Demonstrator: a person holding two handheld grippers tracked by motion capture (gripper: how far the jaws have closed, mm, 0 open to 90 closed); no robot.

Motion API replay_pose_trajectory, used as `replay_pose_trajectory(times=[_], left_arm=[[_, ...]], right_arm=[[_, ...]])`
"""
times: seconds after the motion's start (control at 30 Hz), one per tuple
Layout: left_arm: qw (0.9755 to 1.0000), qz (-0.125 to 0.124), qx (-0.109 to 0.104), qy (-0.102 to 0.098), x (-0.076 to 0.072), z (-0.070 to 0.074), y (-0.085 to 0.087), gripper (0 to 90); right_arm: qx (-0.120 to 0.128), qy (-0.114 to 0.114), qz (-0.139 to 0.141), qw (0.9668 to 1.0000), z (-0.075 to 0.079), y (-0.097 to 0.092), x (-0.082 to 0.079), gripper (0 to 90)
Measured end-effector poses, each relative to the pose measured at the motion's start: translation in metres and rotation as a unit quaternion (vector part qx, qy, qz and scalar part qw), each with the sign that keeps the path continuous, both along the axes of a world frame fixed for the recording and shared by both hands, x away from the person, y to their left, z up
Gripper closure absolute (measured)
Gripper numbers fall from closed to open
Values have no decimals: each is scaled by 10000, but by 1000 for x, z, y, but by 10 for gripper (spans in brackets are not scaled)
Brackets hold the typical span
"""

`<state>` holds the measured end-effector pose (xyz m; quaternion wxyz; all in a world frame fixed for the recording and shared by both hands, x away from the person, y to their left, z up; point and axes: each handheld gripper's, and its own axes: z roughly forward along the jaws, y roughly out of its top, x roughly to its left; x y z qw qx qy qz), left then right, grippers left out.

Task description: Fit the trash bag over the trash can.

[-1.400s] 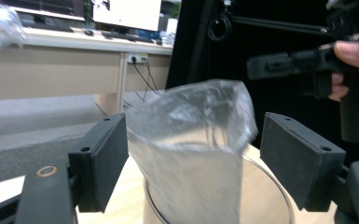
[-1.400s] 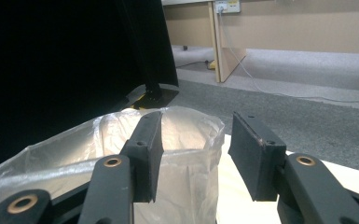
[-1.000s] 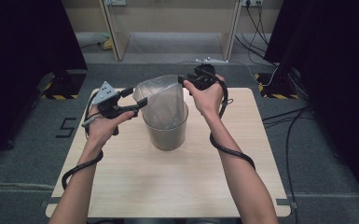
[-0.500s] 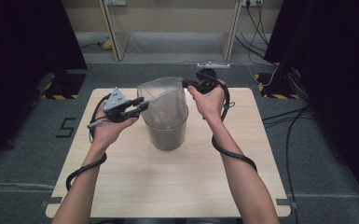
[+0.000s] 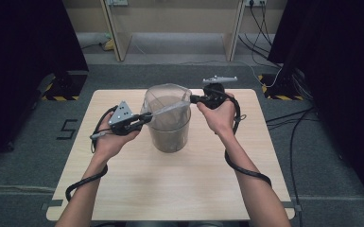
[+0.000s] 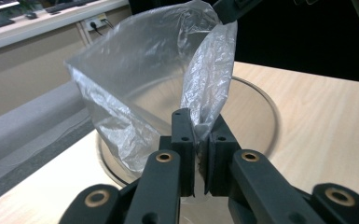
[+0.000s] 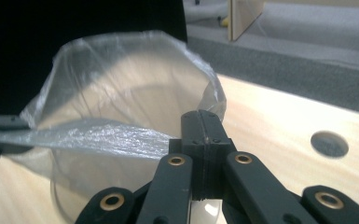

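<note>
While the clear plastic bag [image 5: 166, 101] is hanging inside the transparent bucket [image 5: 170, 137] near the middle of the wooden table [image 5: 179, 189], both grippers are pinching its rim. The left gripper [image 5: 146, 117] is clamping the film at the bucket's left edge — its jaws have just been closing, with the film between them. The right gripper [image 5: 194, 99] is gripping the opposite side, jaws pressed together on the film after closing likewise — the bag mouth is stretching between them.
</note>
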<state>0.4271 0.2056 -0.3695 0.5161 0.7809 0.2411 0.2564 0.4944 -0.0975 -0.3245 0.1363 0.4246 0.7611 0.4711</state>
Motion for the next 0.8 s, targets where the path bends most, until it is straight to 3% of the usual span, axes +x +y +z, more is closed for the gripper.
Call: replay_pose_trajectory(times=[0.5,0.8], left_arm=[[9978,-434,477,137,-31,-20,-11,823],[9957,-494,746,233,-36,-32,-14,823]], right_arm=[[-449,223,265,9984,-29,-11,-35,900],[-690,297,288,9968,-47,-7,-37,900]])
